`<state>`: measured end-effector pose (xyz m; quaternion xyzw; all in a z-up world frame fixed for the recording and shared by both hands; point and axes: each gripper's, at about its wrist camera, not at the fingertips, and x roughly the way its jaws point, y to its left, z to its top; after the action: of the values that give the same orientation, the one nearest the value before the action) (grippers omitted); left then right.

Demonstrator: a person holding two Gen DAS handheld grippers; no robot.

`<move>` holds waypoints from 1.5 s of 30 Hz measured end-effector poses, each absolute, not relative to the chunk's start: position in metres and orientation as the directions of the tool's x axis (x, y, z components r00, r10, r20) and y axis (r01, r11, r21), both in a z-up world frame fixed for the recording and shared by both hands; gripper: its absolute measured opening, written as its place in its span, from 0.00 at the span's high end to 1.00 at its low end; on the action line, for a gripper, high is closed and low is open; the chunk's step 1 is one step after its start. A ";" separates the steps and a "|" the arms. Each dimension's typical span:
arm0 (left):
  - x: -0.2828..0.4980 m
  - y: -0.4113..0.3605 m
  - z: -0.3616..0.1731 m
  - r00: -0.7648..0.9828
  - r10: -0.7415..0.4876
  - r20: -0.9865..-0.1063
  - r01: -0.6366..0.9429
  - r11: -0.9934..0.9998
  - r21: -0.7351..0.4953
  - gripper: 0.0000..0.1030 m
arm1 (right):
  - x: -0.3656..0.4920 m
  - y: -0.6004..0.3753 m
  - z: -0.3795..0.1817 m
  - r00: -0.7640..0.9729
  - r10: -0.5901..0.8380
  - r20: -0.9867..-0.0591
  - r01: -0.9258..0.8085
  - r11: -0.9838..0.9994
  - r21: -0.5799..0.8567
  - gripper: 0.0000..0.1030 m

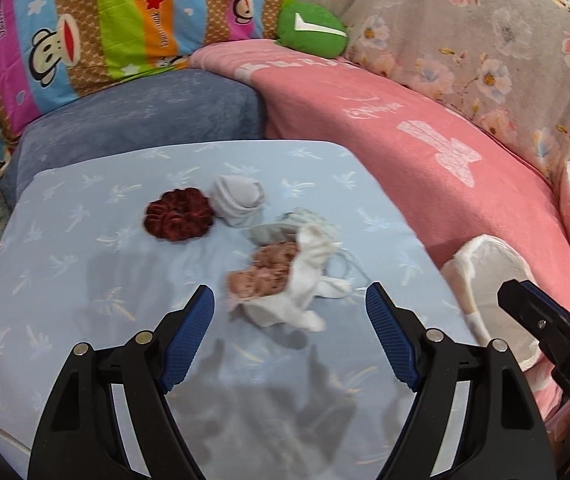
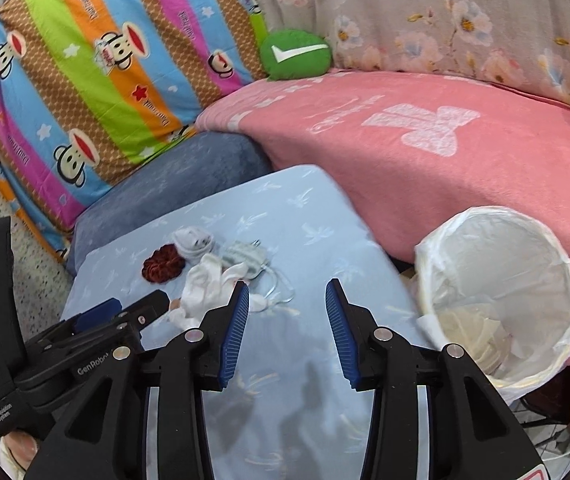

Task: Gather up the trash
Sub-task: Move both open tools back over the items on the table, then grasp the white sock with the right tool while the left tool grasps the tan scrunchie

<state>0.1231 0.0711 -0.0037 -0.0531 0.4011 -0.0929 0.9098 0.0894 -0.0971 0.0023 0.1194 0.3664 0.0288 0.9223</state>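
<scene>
On a light blue pillow (image 1: 85, 264) lie a dark red scrunchie (image 1: 177, 214), a rolled grey sock (image 1: 237, 200), a crumpled white tissue (image 1: 305, 280) over a brownish pink wad (image 1: 263, 272), and a pale face mask (image 1: 309, 220). My left gripper (image 1: 289, 308) is open just short of the tissue, empty. My right gripper (image 2: 287, 300) is open and empty above the pillow (image 2: 325, 240), right of the tissue (image 2: 205, 284). A bin with a white liner (image 2: 501, 292) stands at the right, with paper inside. The left gripper (image 2: 125, 312) shows at lower left in the right wrist view.
A pink blanket (image 1: 425, 152) covers the bed behind the pillow. A dark blue cushion (image 1: 145, 116), a striped monkey-print quilt (image 1: 105, 20), a green plush (image 1: 311, 30) and a floral cover (image 1: 485, 32) lie behind. The bin (image 1: 489, 280) sits right of the pillow.
</scene>
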 end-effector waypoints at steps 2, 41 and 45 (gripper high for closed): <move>0.123 0.080 -0.005 0.668 -0.184 -0.721 0.107 0.983 -0.151 0.28 | 0.094 -0.085 -0.004 0.717 0.158 -0.679 0.015 0.970 0.242 0.61; 0.156 0.119 -0.041 0.617 -0.155 -0.771 0.079 0.988 -0.136 0.28 | 0.161 -0.022 -0.075 0.589 0.272 -0.761 -0.020 0.946 0.323 0.90; 0.158 0.107 -0.042 0.603 -0.193 -0.774 0.101 0.981 -0.166 0.28 | 0.151 -0.036 -0.067 0.608 0.264 -0.749 -0.009 0.945 0.326 0.91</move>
<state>0.1581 0.1066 -0.0419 -0.0528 0.4377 -0.0824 0.8938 0.1513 -0.0356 -0.0665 0.1461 0.4361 0.0772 0.8846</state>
